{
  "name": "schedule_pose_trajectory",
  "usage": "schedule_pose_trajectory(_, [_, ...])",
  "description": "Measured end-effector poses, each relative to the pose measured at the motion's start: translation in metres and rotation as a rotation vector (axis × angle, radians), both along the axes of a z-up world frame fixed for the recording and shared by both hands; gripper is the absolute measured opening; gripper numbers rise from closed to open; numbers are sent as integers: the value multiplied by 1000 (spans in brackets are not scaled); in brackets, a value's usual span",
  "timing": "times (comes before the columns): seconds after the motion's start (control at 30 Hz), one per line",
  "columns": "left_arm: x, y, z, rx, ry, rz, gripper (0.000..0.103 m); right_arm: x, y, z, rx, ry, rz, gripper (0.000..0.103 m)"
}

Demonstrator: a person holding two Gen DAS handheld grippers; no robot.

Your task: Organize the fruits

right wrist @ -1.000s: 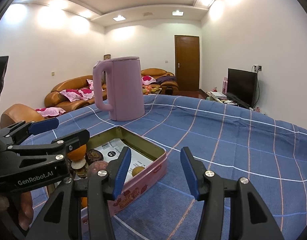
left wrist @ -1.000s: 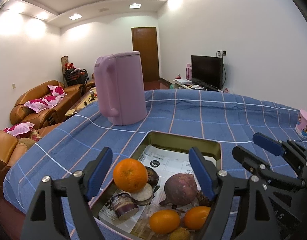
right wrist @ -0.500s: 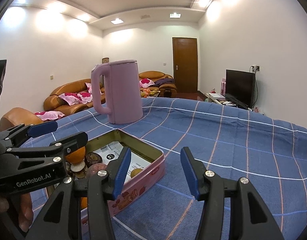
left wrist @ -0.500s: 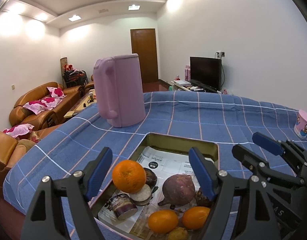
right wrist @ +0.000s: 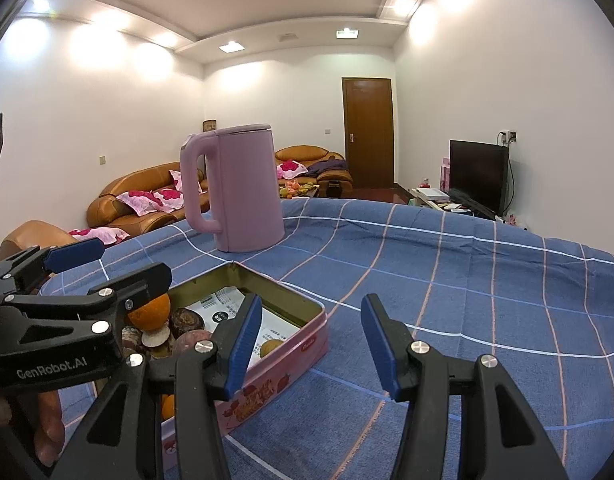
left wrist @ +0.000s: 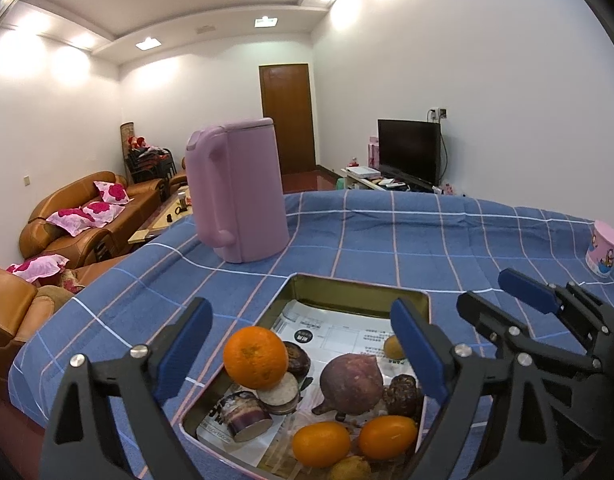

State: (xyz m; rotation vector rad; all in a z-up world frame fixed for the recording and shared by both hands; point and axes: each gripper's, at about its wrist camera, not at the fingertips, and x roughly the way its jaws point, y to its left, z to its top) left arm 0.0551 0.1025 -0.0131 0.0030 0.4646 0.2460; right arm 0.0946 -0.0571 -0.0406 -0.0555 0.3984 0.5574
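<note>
The left tool (left wrist: 303, 344) is opening wide above the orange (left wrist: 255, 357) — empty, like the half-open right tool (right wrist: 312, 344) — and should straddle it in the tin (left wrist: 361, 289) squarely.

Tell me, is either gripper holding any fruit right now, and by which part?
Nothing is held. The left gripper, jaws opening, hovers over the tin with the orange untouched; the right gripper is open and empty.
</note>
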Motion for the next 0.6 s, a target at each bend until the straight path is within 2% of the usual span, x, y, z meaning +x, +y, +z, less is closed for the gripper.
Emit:
schedule_pose_trajectory(0.1, [0, -1, 0, -5, 0, -3, 95, 0, -2, 1, 7, -2, -8, 54])
schedule_pose_trajectory(0.2, [-2, -1, 3, -3, -9, 8, 102, -1, -5, 1, 13, -4, -18, 54])
schedule_pose_trajectory(0.6, [-6, 0, 5, -11, -18, 0, 103, -4, -14, 4, 34, -26, -54, 54])
